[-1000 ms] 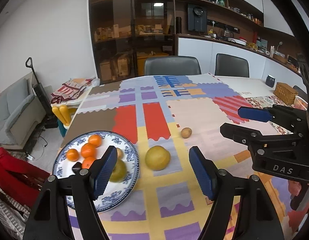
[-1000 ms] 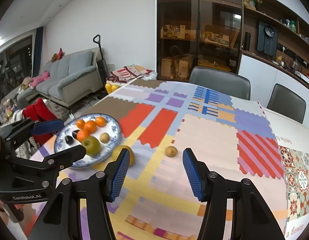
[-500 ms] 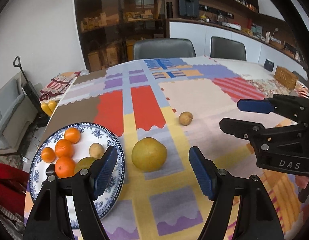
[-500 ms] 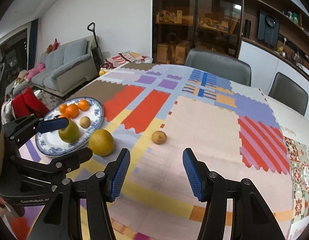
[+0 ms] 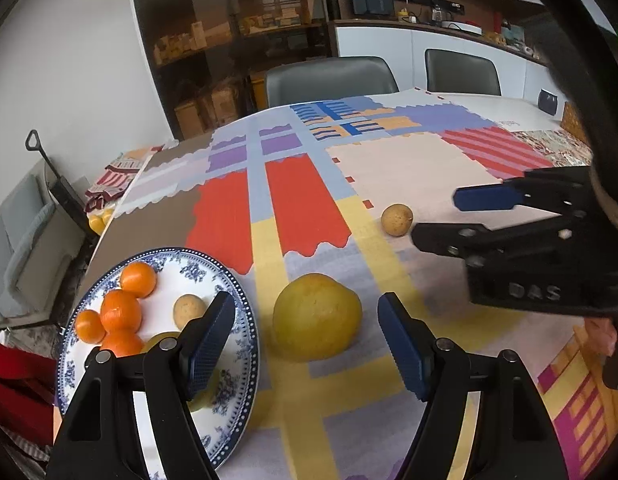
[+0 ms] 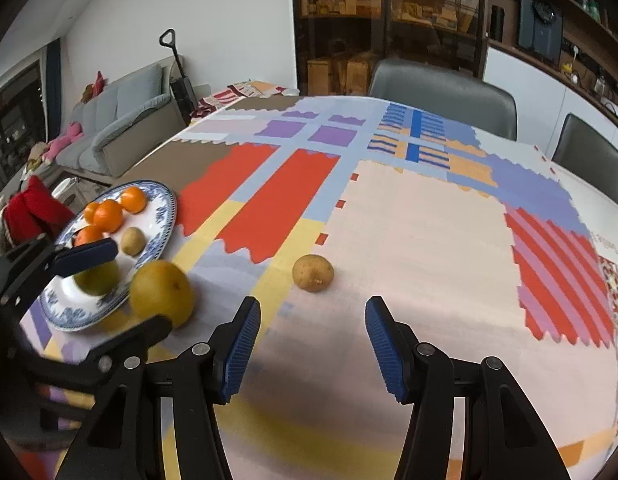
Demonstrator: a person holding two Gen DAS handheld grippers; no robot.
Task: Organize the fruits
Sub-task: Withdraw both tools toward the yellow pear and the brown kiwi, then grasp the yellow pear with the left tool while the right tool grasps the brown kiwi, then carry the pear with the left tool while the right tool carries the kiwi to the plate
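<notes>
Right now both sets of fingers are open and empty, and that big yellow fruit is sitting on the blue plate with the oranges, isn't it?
Not quite. The big yellow fruit lies on the tablecloth beside the blue plate, not on it, as the left wrist view shows. The rest holds: the left gripper and right gripper have their fingers open and empty, and the oranges are on the plate.

A large yellow pear (image 5: 316, 316) sits at frame centre beside the blue plate (image 5: 245, 320) holding oranges (image 5: 121, 312); a small brown fruit (image 5: 396, 219) lies upper right.
</notes>
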